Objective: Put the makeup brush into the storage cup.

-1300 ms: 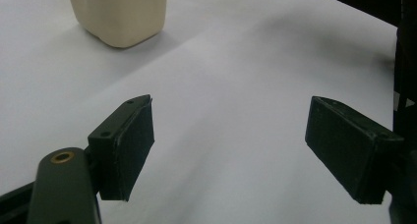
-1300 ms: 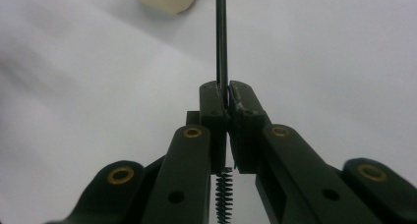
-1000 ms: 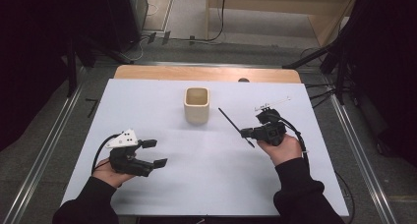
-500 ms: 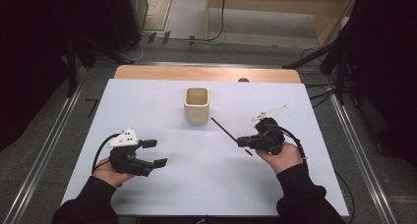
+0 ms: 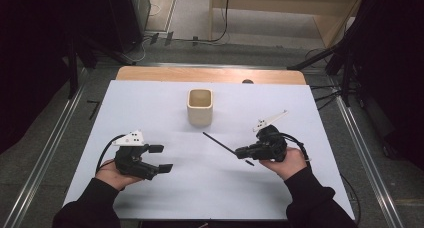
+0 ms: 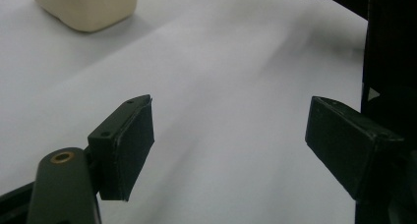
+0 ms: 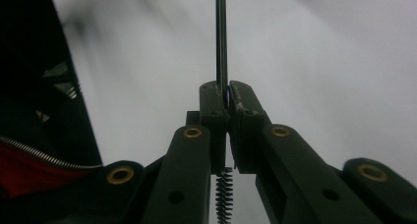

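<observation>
A cream square plastic cup (image 5: 200, 107) stands on the white tabletop (image 5: 150, 108), whose far edge is light wood. Both black grippers, left gripper (image 5: 161, 158) and right gripper (image 5: 241, 151), carry grey plates; the thin rod (image 5: 218, 142) is black.

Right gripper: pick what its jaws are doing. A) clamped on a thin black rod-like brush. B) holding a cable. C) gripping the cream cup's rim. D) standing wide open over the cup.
A: the right gripper has its jaws shut on the thin black brush, with bristles showing below the pads.
</observation>
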`<state>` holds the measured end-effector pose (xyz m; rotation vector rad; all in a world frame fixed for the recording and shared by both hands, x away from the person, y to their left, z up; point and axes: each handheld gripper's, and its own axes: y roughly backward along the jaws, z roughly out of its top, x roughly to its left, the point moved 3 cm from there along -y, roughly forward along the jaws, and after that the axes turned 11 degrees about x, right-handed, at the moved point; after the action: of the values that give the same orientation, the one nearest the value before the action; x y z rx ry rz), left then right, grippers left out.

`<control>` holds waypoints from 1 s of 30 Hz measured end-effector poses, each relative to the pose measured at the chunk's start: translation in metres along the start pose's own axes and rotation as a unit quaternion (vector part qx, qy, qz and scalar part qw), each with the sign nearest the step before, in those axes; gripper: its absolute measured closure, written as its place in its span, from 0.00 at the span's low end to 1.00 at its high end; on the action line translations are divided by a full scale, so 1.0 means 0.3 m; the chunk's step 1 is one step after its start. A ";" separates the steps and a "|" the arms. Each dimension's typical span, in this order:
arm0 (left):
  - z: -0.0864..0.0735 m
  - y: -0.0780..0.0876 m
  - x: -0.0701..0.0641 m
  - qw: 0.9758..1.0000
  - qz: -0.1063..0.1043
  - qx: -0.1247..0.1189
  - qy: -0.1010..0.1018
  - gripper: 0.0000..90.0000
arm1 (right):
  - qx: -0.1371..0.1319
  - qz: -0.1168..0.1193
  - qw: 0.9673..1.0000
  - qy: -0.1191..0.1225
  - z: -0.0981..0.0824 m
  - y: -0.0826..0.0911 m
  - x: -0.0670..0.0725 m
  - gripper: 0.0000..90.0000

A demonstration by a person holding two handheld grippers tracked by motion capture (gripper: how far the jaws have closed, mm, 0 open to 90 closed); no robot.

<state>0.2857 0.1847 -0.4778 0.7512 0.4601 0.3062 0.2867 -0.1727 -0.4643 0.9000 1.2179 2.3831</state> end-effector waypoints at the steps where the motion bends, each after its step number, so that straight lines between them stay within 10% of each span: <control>1: 0.003 -0.004 -0.001 1.000 -0.005 0.006 0.001 0.21 | 0.000 0.000 1.000 0.000 0.000 0.000 0.000 0.97; 30: 0.139 -0.059 -0.034 0.995 -0.056 0.057 -0.067 0.23 | 0.071 0.060 0.987 0.132 0.003 -0.025 0.015 0.97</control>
<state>0.2998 0.1437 -0.4608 0.8484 0.3940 0.1243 0.2839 -0.1654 -0.4680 0.7329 1.4876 2.6025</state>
